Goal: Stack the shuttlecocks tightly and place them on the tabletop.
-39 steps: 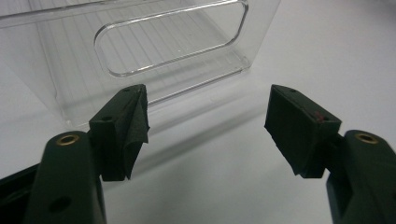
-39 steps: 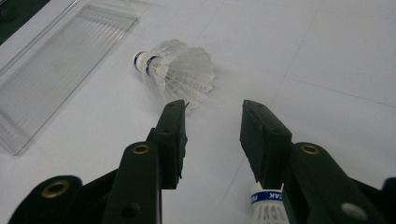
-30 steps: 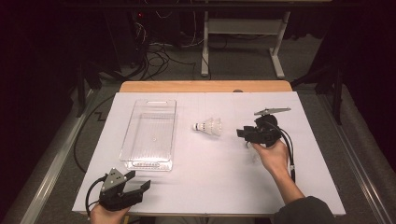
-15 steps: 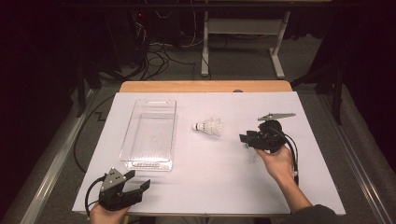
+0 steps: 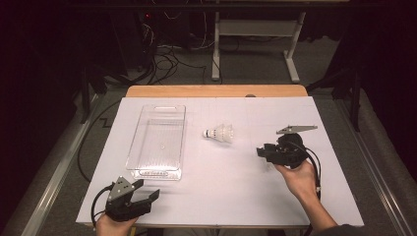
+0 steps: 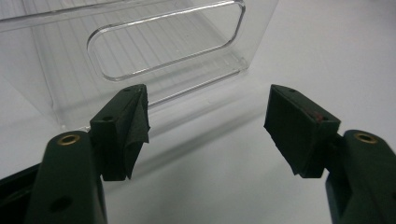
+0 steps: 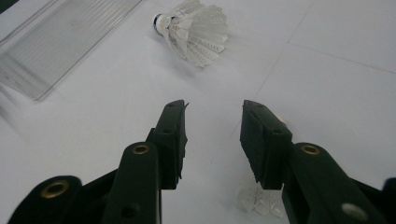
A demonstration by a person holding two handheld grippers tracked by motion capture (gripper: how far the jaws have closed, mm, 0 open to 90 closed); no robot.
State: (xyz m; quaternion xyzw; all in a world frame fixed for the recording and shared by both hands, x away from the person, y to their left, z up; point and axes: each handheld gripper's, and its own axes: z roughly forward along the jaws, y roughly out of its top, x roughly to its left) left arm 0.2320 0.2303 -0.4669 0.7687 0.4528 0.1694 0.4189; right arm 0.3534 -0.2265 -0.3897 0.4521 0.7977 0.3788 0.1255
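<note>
A white feathered shuttlecock (image 5: pixel 220 133) lies on its side mid-table, its cork end toward the clear plastic bin (image 5: pixel 157 140). My right gripper (image 5: pixel 260 152) hovers to its right, open and empty, pointing left; in the right gripper view the shuttlecock (image 7: pixel 194 30) lies ahead of the jaws (image 7: pixel 212 135), apart from them. My left gripper (image 5: pixel 147 195) rests at the table's front left corner, open and empty, just in front of the bin's near end. In the left gripper view the bin's handle wall (image 6: pixel 159 42) stands beyond the gripper (image 6: pixel 208 123).
The white table top (image 5: pixel 221 196) ends in a wooden strip at the far side. Beyond the table, cables and a metal frame's legs stand on the dark floor. A small clear piece (image 7: pixel 259 200) lies on the table under the right jaw.
My right gripper has drawn back toward the near right, away from the shuttlecock. The left gripper, shuttlecock and bin have stayed put.
</note>
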